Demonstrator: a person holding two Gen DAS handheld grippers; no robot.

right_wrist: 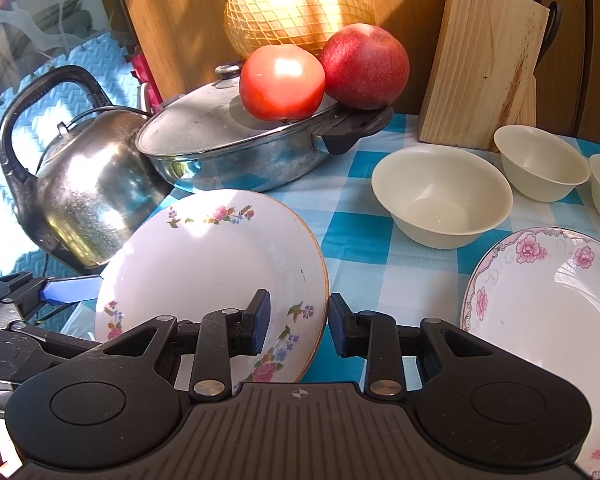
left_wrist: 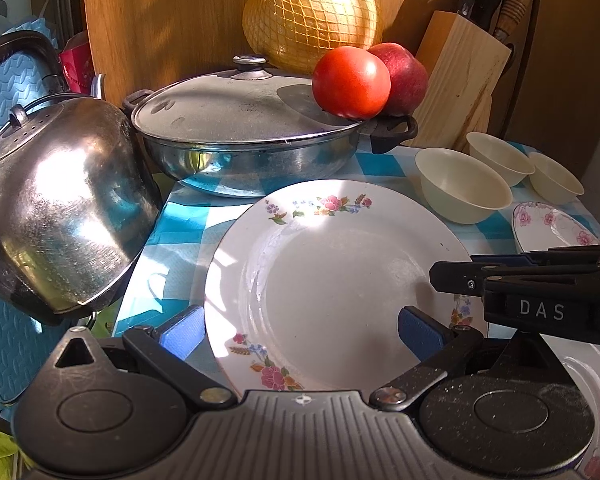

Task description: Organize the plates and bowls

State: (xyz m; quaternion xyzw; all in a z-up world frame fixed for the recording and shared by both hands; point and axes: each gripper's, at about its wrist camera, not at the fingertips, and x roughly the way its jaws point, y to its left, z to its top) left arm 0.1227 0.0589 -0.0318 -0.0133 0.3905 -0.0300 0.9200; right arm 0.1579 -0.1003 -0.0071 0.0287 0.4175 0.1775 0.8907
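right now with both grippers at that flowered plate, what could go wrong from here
1. The right gripper straddles the rim of the flowered plate with gaps beside the pads, so lifting now could let it slip.
2. The plate lies close to the kettle and pan; swinging it could knock them.
3. A tomato and apple sit on the pan's lid and might roll off.

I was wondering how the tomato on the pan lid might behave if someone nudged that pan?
The tomato looks round and smooth, so it would likely roll. It sits near the edge of the domed lid, so it may well drop off. The apple beside it might follow.
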